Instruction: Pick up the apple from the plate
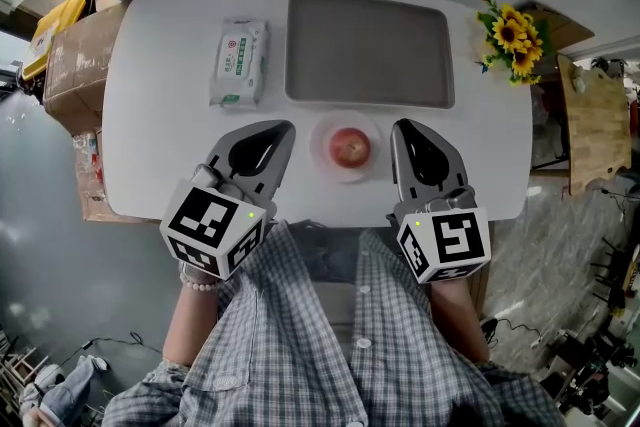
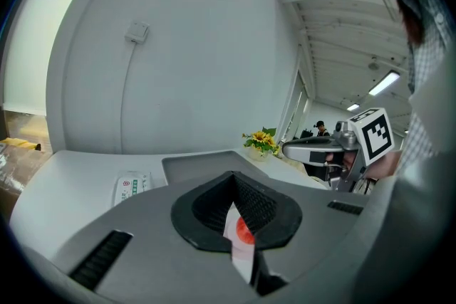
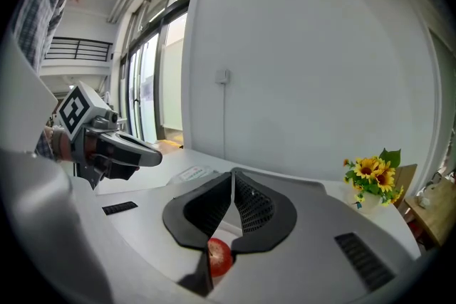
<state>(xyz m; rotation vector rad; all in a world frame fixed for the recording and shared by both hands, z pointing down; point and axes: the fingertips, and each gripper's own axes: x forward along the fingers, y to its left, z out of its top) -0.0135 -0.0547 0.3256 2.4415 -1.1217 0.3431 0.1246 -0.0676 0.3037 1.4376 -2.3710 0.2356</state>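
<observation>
A: Left hand-held gripper [image 1: 282, 129]?
B: Jaws pressed together, gripping nothing. Tips angle inward, toward the right hand-held gripper [image 1: 399, 128].
A: And that one?
B: Same, jaws together and empty. It is level with the left and well apart from it.
A: Arms?
B: Left forearm [image 1: 195, 320] and right forearm [image 1: 457, 317] are bare, each trailing behind its gripper's marker cube.
</observation>
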